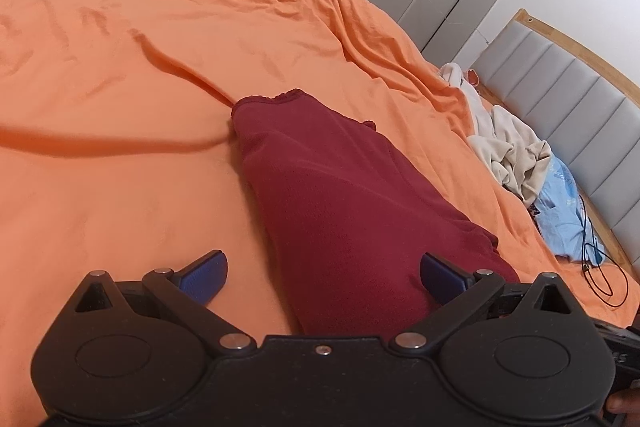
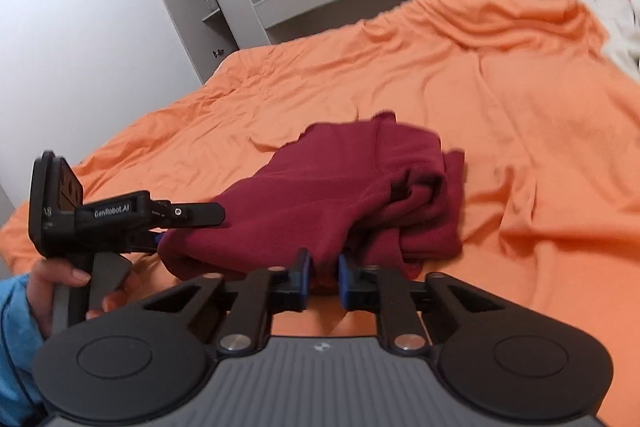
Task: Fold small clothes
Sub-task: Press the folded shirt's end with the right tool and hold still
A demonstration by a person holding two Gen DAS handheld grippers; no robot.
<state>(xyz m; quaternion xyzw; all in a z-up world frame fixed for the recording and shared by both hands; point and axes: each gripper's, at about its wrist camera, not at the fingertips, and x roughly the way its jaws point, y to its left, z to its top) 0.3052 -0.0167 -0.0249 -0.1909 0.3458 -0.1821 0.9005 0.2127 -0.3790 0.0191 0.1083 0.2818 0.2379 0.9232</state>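
Dark red knit garment (image 1: 344,211) (image 2: 352,195) is lying folded lengthwise, extending forward between the wide left jaws, its near edge pinched between the right jaws

Home bedroom: orange-sheeted bed (image 1: 120,27), padded headboard (image 1: 560,99).
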